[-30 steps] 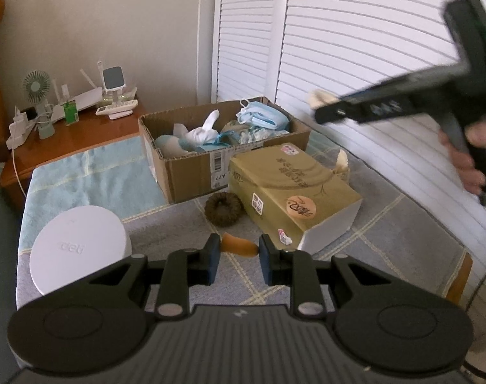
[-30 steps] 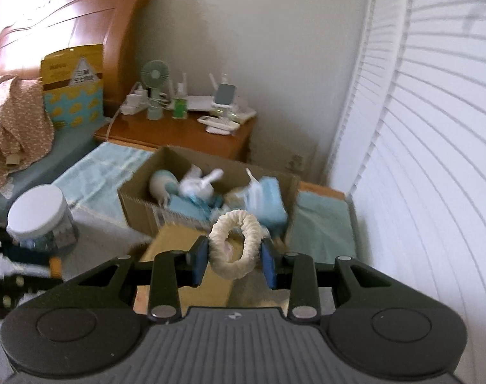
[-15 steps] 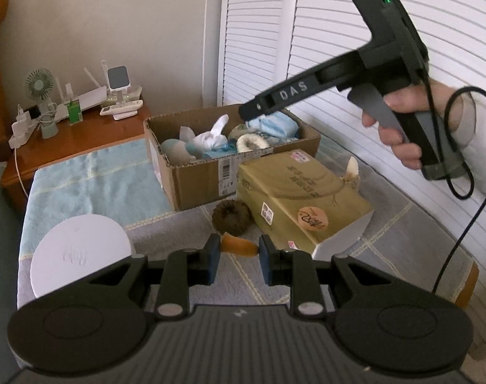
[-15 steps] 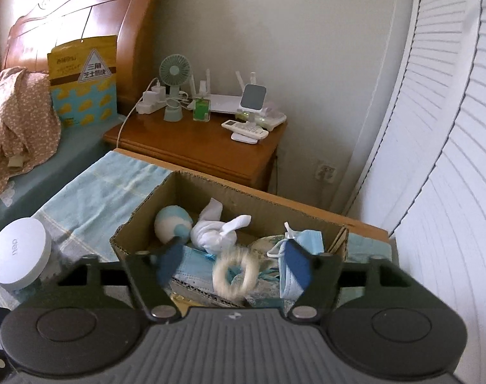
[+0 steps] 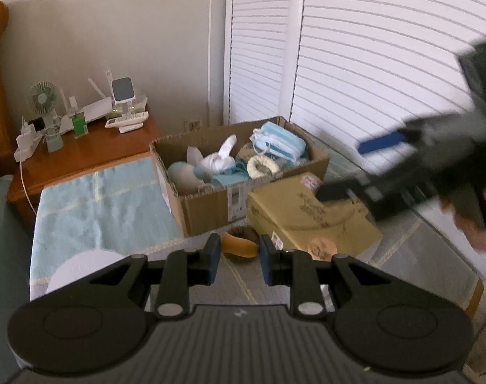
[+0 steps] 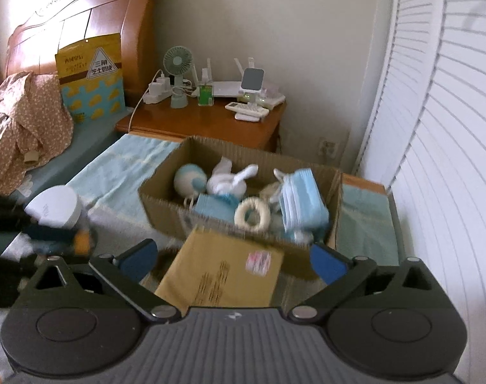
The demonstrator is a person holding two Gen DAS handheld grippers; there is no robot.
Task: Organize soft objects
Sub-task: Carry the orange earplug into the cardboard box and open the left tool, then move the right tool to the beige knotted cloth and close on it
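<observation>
Your left gripper [image 5: 236, 249] is pinching a small orange-brown piece [image 5: 239, 247], just in front of the open brown cardboard box [image 6: 166, 214]. Your right gripper [image 6: 233, 260] has just been opening and stands spread wide, nothing between its jaws. The cream fluffy ring [image 6: 252, 213] lies inside that box, beside the blue face masks [image 6: 302, 203].

Soft daylight fills both fisheye views, blowing out the headboard [image 6: 67, 32] at upper left and the louvered doors [image 6: 451, 160] at right, whose slats bow toward dark vignetted corners, while the right hand-held gripper [image 5: 384, 166] and cardboard box [image 6: 243, 214] smear with motion blur.
</observation>
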